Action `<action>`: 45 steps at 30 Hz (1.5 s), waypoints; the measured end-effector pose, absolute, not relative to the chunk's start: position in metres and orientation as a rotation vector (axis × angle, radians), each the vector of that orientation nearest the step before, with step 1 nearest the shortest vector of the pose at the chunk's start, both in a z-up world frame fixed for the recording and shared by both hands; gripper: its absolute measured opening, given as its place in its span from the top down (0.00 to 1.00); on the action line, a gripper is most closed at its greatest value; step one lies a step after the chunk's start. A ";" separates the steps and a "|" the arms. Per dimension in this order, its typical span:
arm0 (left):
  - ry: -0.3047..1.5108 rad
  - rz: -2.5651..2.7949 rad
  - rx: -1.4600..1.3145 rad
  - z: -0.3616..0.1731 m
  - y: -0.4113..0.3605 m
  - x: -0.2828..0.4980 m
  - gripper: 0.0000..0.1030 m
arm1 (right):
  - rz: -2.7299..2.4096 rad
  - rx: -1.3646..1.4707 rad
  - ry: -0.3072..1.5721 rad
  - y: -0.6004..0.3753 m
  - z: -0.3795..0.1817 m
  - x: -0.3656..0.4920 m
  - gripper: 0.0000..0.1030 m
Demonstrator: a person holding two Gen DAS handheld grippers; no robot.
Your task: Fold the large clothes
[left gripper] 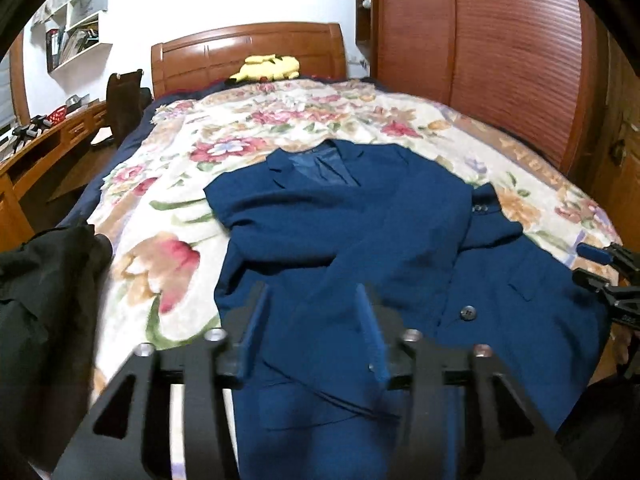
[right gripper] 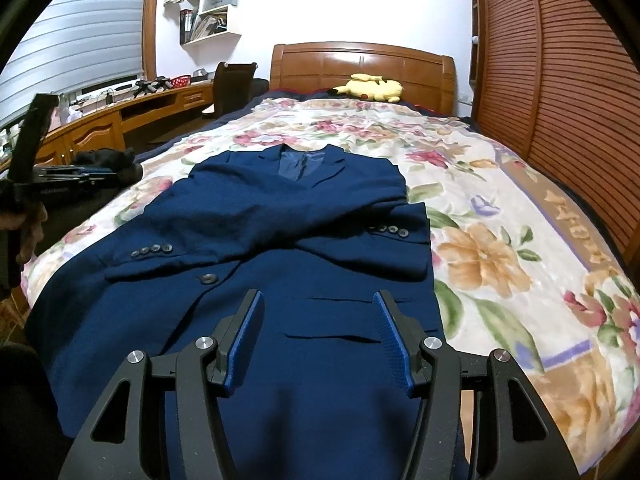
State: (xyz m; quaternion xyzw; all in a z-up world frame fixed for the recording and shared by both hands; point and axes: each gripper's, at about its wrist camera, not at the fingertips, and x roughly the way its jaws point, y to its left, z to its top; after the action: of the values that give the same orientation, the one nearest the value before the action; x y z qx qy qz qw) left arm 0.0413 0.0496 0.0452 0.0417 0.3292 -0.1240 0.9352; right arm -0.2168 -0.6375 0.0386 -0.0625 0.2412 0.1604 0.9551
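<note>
A bed (right gripper: 500, 248) under a floral cover fills the scene, its wooden headboard (right gripper: 362, 66) at the far end; a blue jacket (right gripper: 280, 216) lies flat on the near half, sleeves crossed over its front; a yellow plush toy (right gripper: 370, 88) rests by the headboard.

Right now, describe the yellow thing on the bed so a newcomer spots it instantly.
Start at the wooden headboard at the far end of the bed. Right against its foot, beyond the floral blanket, lies a yellow plush toy on its side. It is the only bright yellow item there, far from the blue jacket spread nearer the camera.
</note>
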 end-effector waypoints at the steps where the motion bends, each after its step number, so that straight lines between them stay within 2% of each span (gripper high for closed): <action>1: 0.667 -0.251 0.084 0.046 0.051 0.038 0.32 | 0.328 -0.127 0.487 -0.636 0.039 -0.217 0.43; 3: 0.642 -0.237 0.086 0.046 0.055 0.029 0.24 | 0.334 -0.128 0.487 -0.634 0.038 -0.216 0.43; 15: 0.588 -0.225 0.063 0.025 0.079 -0.019 0.23 | 0.362 -0.166 0.502 -0.612 0.025 -0.198 0.43; 32: 0.625 -0.155 0.071 -0.021 0.102 -0.057 0.23 | 0.442 -0.293 0.539 -0.571 0.007 -0.203 0.43; 45: 0.689 -0.145 0.065 -0.050 0.102 -0.065 0.23 | 0.352 -0.301 0.542 -0.621 0.020 -0.228 0.43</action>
State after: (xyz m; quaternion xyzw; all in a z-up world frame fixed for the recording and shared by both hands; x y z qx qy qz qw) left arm -0.0652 0.1020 -0.0496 0.0317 0.3373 -0.0708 0.9382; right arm -0.2276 -0.6215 0.0199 -0.1472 0.2653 0.1722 0.9372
